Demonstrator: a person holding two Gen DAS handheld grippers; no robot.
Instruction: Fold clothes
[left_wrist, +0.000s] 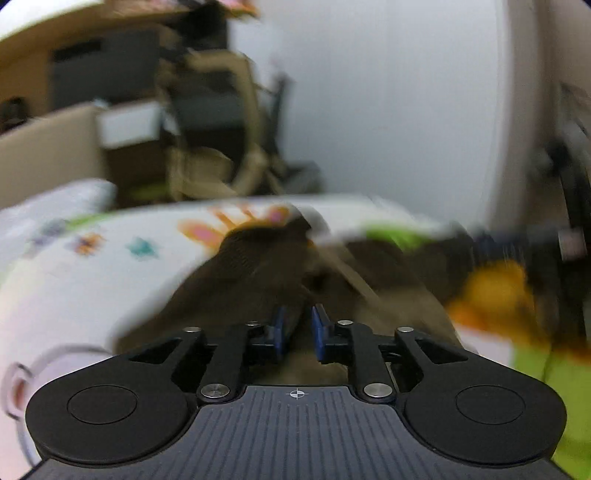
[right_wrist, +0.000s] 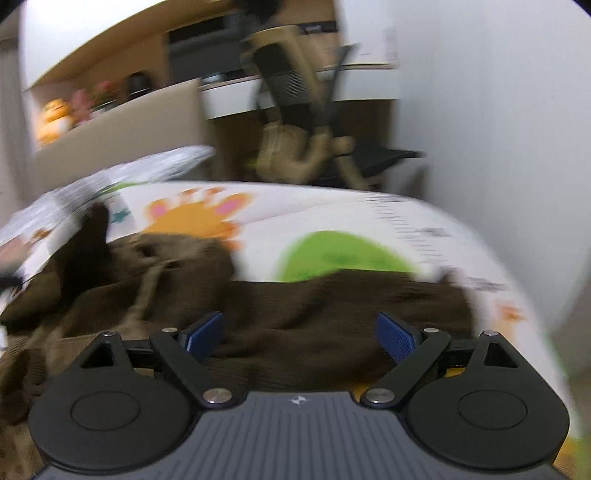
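Observation:
A brown knit garment (left_wrist: 258, 266) lies crumpled on a white bed sheet (left_wrist: 92, 288) printed with cartoon animals. A tan drawstring (left_wrist: 351, 273) trails across it. My left gripper (left_wrist: 299, 325) sits low over the garment with its blue pads a narrow gap apart. Brown cloth shows in that gap, but the blur hides whether the pads press on it. In the right wrist view the garment (right_wrist: 295, 302) spreads across the sheet (right_wrist: 351, 214), bunched at the left. My right gripper (right_wrist: 301, 332) hovers just above the flat part, jaws wide open with nothing between them.
A tan and black chair (right_wrist: 295, 92) stands beyond the bed's far edge, by a desk and a white wall (left_wrist: 388, 110). A beige panel (left_wrist: 48, 147) rises at the left. A blurred orange shape (left_wrist: 491, 295) lies at the right. Both views are motion-blurred.

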